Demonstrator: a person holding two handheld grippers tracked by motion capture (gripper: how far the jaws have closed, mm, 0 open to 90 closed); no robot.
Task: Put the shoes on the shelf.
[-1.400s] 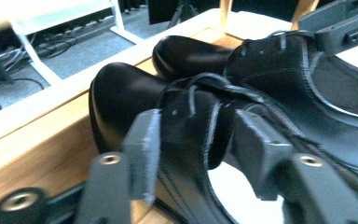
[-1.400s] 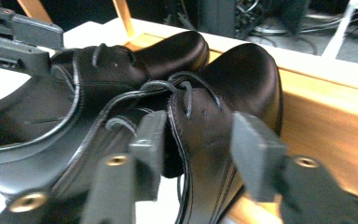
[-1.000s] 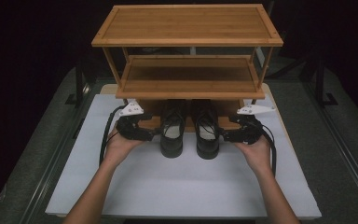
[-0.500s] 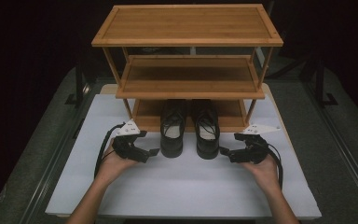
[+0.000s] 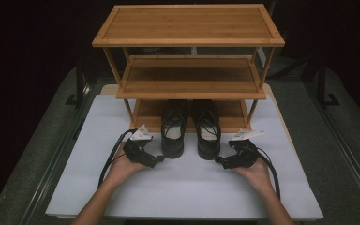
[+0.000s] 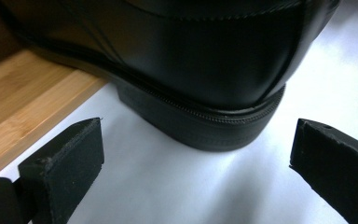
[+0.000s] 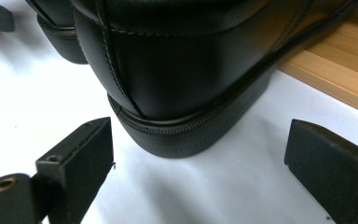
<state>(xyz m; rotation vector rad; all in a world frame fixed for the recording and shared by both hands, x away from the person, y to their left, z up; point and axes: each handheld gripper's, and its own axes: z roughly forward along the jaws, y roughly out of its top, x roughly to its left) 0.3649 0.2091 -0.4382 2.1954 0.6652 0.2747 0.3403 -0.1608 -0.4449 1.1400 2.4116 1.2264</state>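
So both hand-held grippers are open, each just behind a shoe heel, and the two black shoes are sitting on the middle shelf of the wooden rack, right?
Not quite. The black shoes sit on the rack's bottom shelf, heels out over the white mat, as the high view shows. The rest holds: left hand-held gripper and right hand-held gripper are open behind the heels.

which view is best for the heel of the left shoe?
The left gripper view: the left shoe's heel sits close up on the white mat, stitching and sole edge sharp. The high view shows the whole left shoe, its heel small. The right gripper view catches a corner of that heel at top left.
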